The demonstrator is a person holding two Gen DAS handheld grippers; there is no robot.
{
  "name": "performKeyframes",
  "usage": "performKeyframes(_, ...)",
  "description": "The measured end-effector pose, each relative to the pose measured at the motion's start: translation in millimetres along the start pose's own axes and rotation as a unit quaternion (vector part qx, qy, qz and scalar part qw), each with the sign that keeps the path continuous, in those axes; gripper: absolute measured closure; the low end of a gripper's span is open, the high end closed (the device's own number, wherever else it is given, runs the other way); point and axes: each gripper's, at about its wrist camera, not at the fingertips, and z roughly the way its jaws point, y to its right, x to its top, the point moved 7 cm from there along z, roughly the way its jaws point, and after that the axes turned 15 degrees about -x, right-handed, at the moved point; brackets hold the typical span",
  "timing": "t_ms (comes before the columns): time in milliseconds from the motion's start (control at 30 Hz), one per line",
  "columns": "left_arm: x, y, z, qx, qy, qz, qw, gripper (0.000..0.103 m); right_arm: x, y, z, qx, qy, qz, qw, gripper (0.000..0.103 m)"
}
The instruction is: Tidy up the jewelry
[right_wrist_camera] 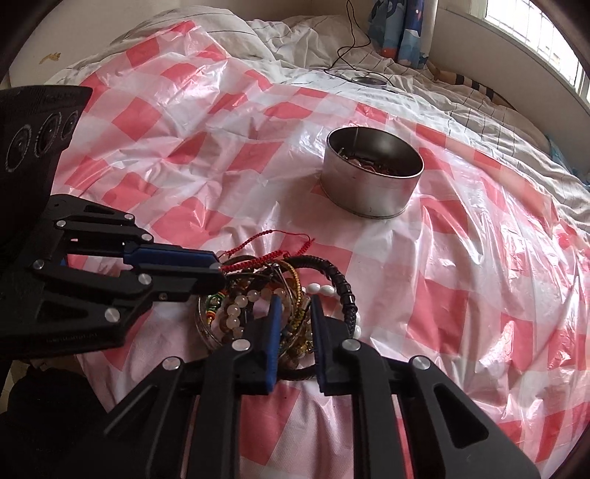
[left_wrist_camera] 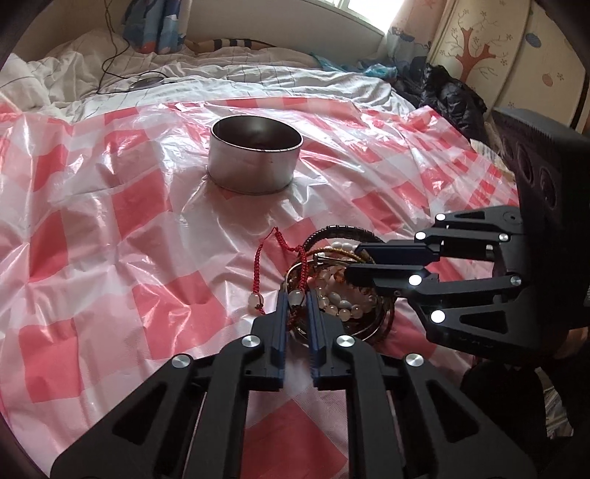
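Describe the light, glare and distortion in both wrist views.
Left wrist view: daylight from the window is blown out white; glare streaks the checked plastic sheet; fisheye bends the edges and darkens the corners. Right wrist view: the window is again overexposed; sheen lies on the sheet right of the metal tin; the pile of bracelets is sharp, though dimmer.

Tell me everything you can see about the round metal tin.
The metal tin is a low, round, lidless can of dull silvery metal with a thin rim and a base seam. It stands upright on the red-and-white checked plastic sheet, beyond the jewelry pile, apart from both grippers. Some jewelry already lies inside it.
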Motion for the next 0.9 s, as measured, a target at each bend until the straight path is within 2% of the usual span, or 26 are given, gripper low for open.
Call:
performKeyframes(100, 4.8, -10.5, -17.3, -0.030, 0.044, -0.044, 0.9976, 0.094, 0.8, 3.6, -1.9, 0.003, 0.007, 0.009, 1.000, 0.088)
performKeyframes(233, 10.7, -30.3, -40.4, -0.048, 0.096, -0.100, 0.9892, 0.095, 3.5, 5.1, -8.7, 0.002, 0.021, 0.015, 1.000, 0.095)
performKeyframes(333, 14.8, -35.6, -53.2, -0.061, 0.120, -0.120, 0.9836, 0.094, 7.2, 11.0, -15.3, 0.030, 0.028, 0.044, 0.998, 0.097)
performKeyframes(500, 19.4, -35.5, -63.7, -0.063, 0.135, -0.125, 0.9810, 0.094, 15.6, 16.8, -26.3, 0.107, 0.029, 0.105, 0.988, 0.098)
performKeyframes(700, 17.3, -35.6, -66.7, -0.065, 0.140, -0.128, 0.9797, 0.094, 26.6, 24.3, -45.7, 0.180, 0.040, 0.160, 0.970, 0.098)
performKeyframes(833, 15.1, -37.6, -71.2, -0.065, 0.144, -0.131, 0.9787, 0.094, 38.0, 30.9, -62.6, 0.216, 0.056, 0.189, 0.956, 0.098)
performKeyframes(900, 14.8, -38.7, -72.8, -0.065, 0.145, -0.131, 0.9785, 0.094, 42.2, 32.3, -69.5, 0.216, 0.063, 0.187, 0.956, 0.098)
